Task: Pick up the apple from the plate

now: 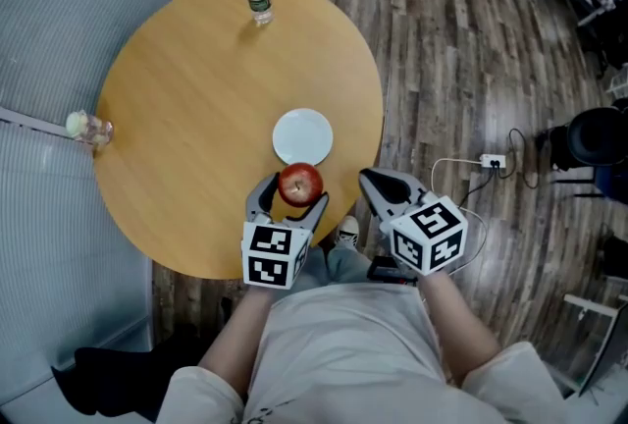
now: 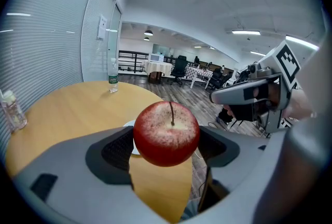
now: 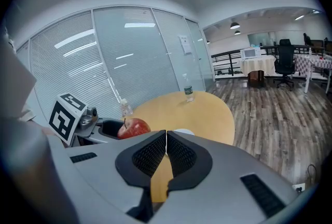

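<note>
Gripping the apple by both sides, my left gripper holds it above the table, just this side of the plate. My right gripper hangs beside it, jaws pressed together on nothing. One bottle stands at the far rim.

There is one table, one plate and one apple. Bottles number two: the far bottle and the left bottle. Grippers number two as well: the left gripper and the right gripper.
</note>
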Available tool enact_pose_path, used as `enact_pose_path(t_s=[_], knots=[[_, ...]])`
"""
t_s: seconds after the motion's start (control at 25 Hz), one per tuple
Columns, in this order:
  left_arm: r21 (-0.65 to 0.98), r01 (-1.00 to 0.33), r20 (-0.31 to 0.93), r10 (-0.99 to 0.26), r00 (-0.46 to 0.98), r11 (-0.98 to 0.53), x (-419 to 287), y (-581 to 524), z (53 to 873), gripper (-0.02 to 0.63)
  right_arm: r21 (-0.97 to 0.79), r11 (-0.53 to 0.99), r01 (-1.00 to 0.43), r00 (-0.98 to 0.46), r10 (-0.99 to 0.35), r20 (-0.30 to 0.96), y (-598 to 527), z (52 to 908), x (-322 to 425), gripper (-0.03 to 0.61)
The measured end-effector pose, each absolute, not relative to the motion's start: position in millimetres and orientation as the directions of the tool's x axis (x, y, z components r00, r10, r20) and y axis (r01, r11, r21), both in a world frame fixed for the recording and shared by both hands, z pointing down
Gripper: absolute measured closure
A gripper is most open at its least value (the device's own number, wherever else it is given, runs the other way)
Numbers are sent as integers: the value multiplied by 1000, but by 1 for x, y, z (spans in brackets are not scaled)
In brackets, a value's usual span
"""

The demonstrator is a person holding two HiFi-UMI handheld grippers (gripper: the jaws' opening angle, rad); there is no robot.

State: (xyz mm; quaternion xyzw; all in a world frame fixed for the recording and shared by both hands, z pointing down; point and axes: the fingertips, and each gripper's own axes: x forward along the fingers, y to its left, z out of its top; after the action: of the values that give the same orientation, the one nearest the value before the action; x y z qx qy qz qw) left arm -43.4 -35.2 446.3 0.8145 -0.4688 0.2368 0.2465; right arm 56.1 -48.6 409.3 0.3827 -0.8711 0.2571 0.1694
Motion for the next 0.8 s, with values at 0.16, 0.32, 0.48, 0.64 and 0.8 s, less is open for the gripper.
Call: enact_pose_path(t_s=[0.16,0.32,0.48,0.64,0.8], knots=[[175,-879,597,-662,452,-443,-44,-32,433,225,-307,573,-760,-643,-592,486,-48,403,62,548],[161,-876,588,-668,455,-455,-45,-28,421,225,-302,575,-760,-643,-601,475,-49,397,62,548],[161,-873,575,-675,462,-460,-46,-26,411,225,-289,584,-758,-645,-610,460,-51,390,58,548],[172,-872,566,-679,468,-457,-49,-26,406,225,-271,598,-754,-650,-619,441,-53,380,54,548],[187,-868,554,-680,480,-460,-49,-26,397,225,-262,610,-748,-656,-619,432,-51,375,52,548]])
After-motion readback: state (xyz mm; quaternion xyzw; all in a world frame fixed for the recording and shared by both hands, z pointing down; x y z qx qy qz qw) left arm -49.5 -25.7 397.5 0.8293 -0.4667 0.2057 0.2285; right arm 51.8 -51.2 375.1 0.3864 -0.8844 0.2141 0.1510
